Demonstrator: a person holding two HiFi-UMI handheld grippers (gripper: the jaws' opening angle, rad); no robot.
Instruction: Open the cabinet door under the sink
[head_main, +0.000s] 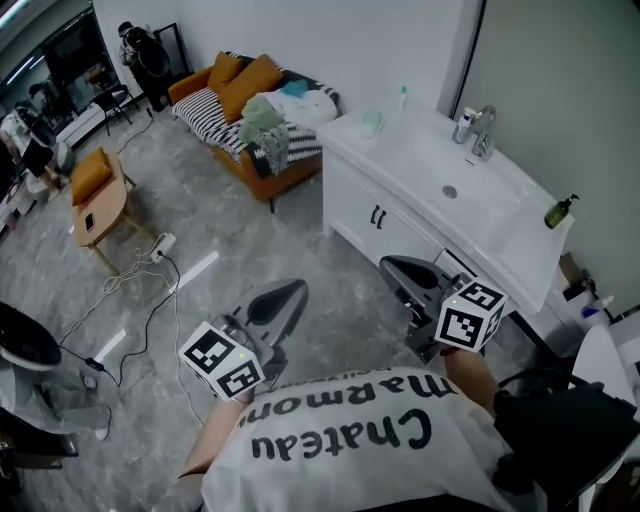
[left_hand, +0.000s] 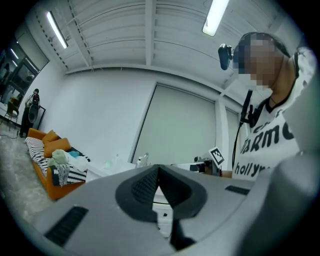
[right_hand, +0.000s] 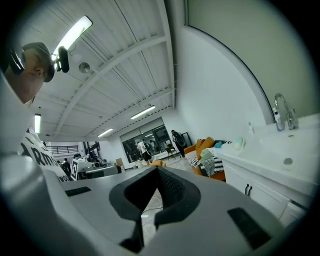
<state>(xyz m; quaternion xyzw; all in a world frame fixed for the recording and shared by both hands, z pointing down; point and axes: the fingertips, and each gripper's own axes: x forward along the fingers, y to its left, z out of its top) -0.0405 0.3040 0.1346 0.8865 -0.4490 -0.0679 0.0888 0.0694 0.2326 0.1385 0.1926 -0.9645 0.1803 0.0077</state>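
- Grippers are being held low in front of the person, side by side and well apart from the vanity: the left gripper (head_main: 296, 288) is being seen at the head view's left and the right gripper (head_main: 388, 266) at its right.
- In the left gripper view, the left gripper's jaws are being held together with their tips touching, and nothing is being gripped between them.
- The right gripper's jaws are likewise being pressed together tip to tip in the right gripper view — nothing is being carried.
- The cabinet door (head_main: 352, 203) under the sink (head_main: 420, 160) is being shown closed. It is white, with two dark handles (head_main: 378, 216) side by side, and it is lying beyond the right gripper, untouched by either gripper.
- A faucet (head_main: 483, 130) is being seen at the basin's back edge, and a green bottle (head_main: 560, 211) is standing near the counter's right end.
- An orange sofa (head_main: 215, 85) — piled with cushions and a striped blanket (head_main: 205, 112) — is being seen just beside the vanity's far end.
- A small wooden table (head_main: 100, 205) is standing at the left, near cables (head_main: 140, 300) that are trailing over the grey floor (head_main: 300, 240).
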